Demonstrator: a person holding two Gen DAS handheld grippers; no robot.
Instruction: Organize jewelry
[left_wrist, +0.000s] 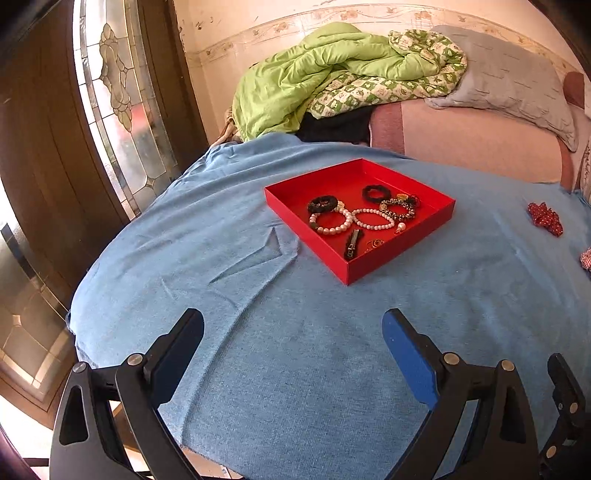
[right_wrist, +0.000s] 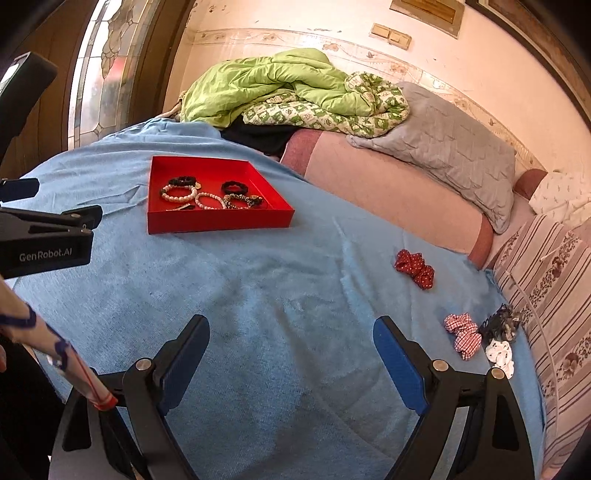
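both tongs spread wide and empty, left gripper (left_wrist: 293, 325) and right gripper (right_wrist: 291, 330) hovering over the blue cloth (right_wrist: 258, 295), well apart from any item. red tray (left_wrist: 334, 267) sits on the cloth toward the far side, holding pearl bracelets (left_wrist: 332, 223), black scrunchies (left_wrist: 376, 192), a patterned bracelet (left_wrist: 399, 208) and a dark hair clip (left_wrist: 352, 243). off to the right on the cloth: red dotted scrunchie (right_wrist: 414, 267), checked scrunchie (right_wrist: 464, 334), white scrunchie (right_wrist: 500, 352), a dark claw clip (right_wrist: 500, 321) touching it.
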